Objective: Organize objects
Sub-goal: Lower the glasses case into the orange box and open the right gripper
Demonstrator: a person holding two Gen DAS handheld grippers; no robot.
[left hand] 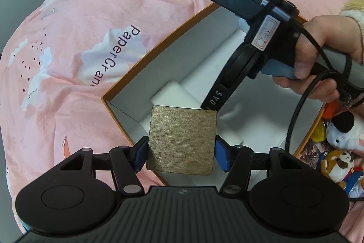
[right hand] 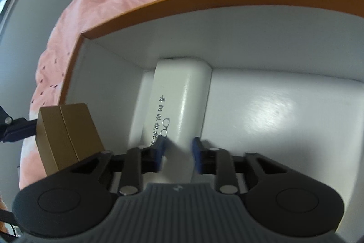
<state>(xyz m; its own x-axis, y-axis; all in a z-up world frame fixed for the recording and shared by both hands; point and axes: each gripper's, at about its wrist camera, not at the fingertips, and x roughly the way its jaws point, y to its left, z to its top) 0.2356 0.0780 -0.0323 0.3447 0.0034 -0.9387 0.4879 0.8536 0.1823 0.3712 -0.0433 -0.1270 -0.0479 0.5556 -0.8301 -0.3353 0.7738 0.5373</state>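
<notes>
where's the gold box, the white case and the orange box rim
gold box point(left hand: 180, 140), left wrist view, middle of its top face
white case point(right hand: 182, 97), right wrist view, its upper side
orange box rim point(right hand: 173, 5), right wrist view, far edge

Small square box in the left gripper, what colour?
Brushed bronze-gold small square box; clearest in the left wrist view.

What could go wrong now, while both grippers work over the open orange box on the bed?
1. The left gripper holds the gold box above the orange box's rim; its lower edge might catch there.
2. The right gripper is at the white case right beside the gold box, so the two might collide.
3. The orange box rests on a soft pink blanket; pressing down may tilt it.
</notes>
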